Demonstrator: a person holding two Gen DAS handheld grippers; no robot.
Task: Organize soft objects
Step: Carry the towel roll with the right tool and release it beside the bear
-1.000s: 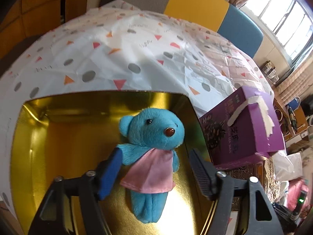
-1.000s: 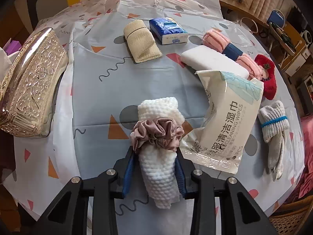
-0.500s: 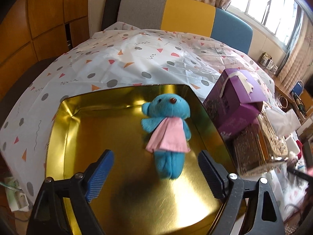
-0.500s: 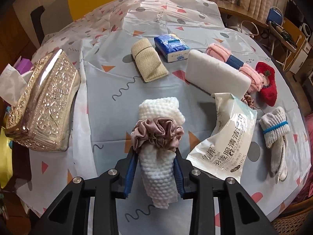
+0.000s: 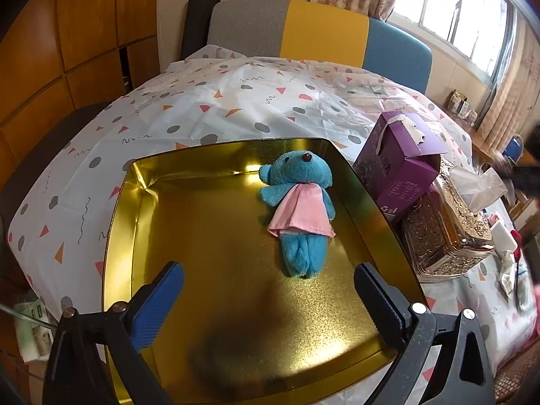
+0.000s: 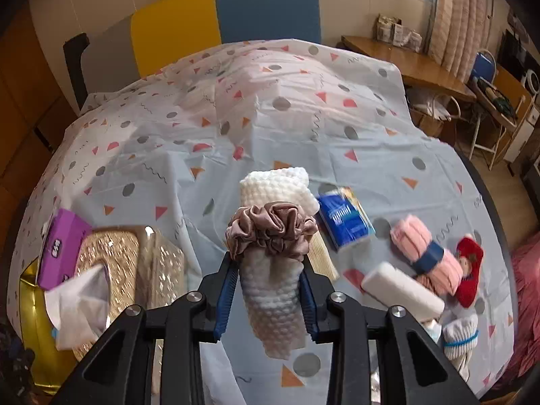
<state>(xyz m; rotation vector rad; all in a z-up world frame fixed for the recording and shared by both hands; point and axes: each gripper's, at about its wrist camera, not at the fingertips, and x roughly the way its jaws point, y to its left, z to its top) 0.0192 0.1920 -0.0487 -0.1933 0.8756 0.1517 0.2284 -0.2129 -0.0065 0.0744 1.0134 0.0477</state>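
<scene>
Blue teddy bear (image 5: 298, 212) lying in gold tin tray (image 5: 135, 202); left tongs (image 5: 268, 298) opening wide, empty. Right tongs (image 6: 266, 290) clamped on scrunchie-wrapped white knit roll (image 6: 271, 283), lifted above desk (image 6: 371, 141). Next: carry roll to tray, release beside bear.

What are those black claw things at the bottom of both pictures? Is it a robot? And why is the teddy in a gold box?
It's not a robot. A person holds a two-finger grabber in each hand, and each grabber carries a camera that looks along its fingers.

The left gripper is opening with nothing between its fingers. Just past them, a blue teddy in a pink dress lies in a shiny gold tray. A purple box and a gold tissue box stand beside the tray.

The right gripper squeezes a rolled white towel with a brown scrunchie around it, held above the spotted tablecloth. A blue tissue pack and pink rolled cloth lie there.
</scene>
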